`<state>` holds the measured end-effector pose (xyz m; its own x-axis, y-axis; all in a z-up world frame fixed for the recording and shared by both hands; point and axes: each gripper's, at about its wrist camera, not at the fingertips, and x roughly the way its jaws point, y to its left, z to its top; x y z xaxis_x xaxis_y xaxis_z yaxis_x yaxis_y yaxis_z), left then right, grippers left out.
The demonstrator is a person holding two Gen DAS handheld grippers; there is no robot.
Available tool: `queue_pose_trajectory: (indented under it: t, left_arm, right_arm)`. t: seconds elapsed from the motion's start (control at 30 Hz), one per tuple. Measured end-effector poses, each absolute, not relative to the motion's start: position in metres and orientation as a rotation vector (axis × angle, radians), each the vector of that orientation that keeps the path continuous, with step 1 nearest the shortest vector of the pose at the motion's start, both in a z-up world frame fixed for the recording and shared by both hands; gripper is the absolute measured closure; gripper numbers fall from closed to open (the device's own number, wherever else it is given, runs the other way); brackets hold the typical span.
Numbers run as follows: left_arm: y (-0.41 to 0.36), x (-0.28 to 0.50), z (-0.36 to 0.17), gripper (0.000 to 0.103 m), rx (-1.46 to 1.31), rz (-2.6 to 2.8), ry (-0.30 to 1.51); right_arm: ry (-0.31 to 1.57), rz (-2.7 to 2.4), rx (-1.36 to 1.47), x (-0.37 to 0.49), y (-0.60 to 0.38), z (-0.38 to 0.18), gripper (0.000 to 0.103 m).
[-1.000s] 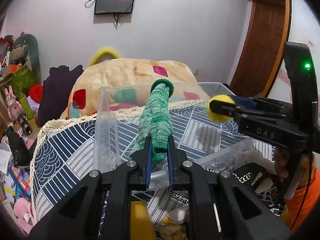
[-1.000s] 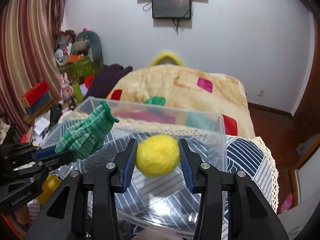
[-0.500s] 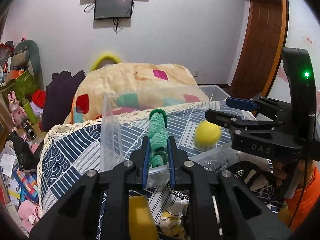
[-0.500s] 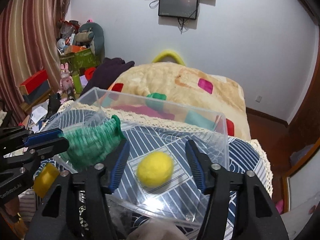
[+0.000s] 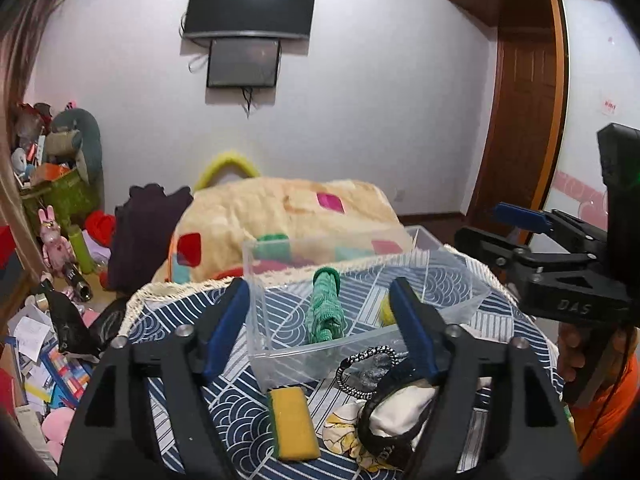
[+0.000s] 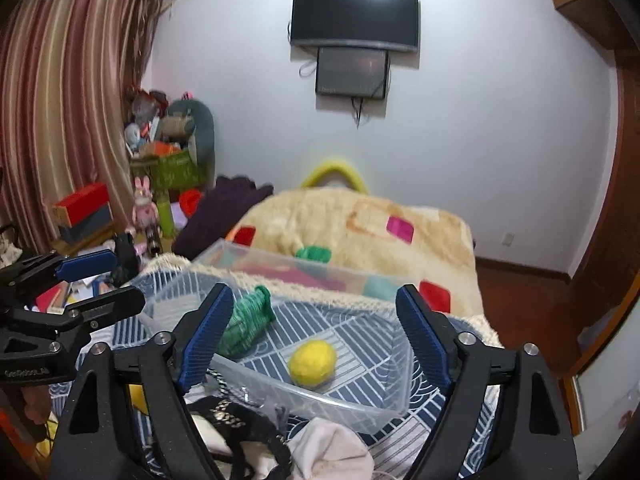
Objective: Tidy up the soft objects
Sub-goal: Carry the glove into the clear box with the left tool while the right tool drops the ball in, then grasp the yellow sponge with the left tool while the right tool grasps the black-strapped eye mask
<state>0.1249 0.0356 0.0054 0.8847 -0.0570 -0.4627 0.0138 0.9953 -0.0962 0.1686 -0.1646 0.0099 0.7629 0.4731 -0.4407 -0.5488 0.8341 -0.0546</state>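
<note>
Both tools spread wide, gripping nothing. Left tool [image 5: 320, 312] hovering above the near edge of a clear plastic bin [image 5: 360, 344], blue pads [image 5: 226, 328] far apart. Right tool [image 6: 316, 328] likewise gaping over the same bin [image 6: 392, 396], seen from the other side.

Inside the bin: a green knitted glove [image 5: 326, 308], rolled lengthwise, lying on the floor of the bin toward 12 o'clock of the left tool; a yellow felt ball [image 6: 313, 363] resting apart from it, at 3 o'clock of the glove in the right wrist view, mostly hidden behind the right pad in the left wrist view.

On the bench, covered with a blue wave-patterned cloth [image 5: 236, 412], just outside the bin at 6 o'clock: a yellow sponge [image 5: 292, 424] with a green edge, a black-and-white braided band [image 5: 362, 364], a heap of white fabric with black straps [image 5: 394, 416]. Beyond the bench, a cream blanket [image 5: 280, 216] with coloured squares.
</note>
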Motion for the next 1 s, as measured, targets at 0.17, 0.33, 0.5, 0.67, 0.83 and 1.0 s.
queue_pose_trajectory:
  t: [0.17,0.33,0.5,0.67,0.83,1.0]
  left_arm:
    - [0.036,0.102,0.014,0.011,-0.090,-0.020,0.440]
    - [0.036,0.088,0.004,0.006,-0.076,0.012,0.434]
    - [0.034,0.082,-0.019,0.003,-0.077,0.036,0.482]
    - [0.036,0.085,-0.043,0.003,-0.095,0.043,0.545]
    - [0.044,0.087,-0.064,0.004,-0.129,0.064,0.583]
    - [0.049,0.092,-0.080,0.025,-0.153,0.102,0.608]
  right_arm:
    - [0.366,0.572,-0.170,0.148,-0.169,0.020,0.020]
    - [0.370,0.592,-0.157,0.135,-0.168,0.009,0.019]
    - [0.431,0.633,-0.123,0.133,-0.161,-0.013,0.019]
    - [0.505,0.645,-0.125,0.141,-0.154,-0.040,0.019]
    - [0.559,0.639,-0.115,0.143,-0.158,-0.058,0.019]
    - [0.588,0.627,-0.100,0.147,-0.161,-0.071,0.020]
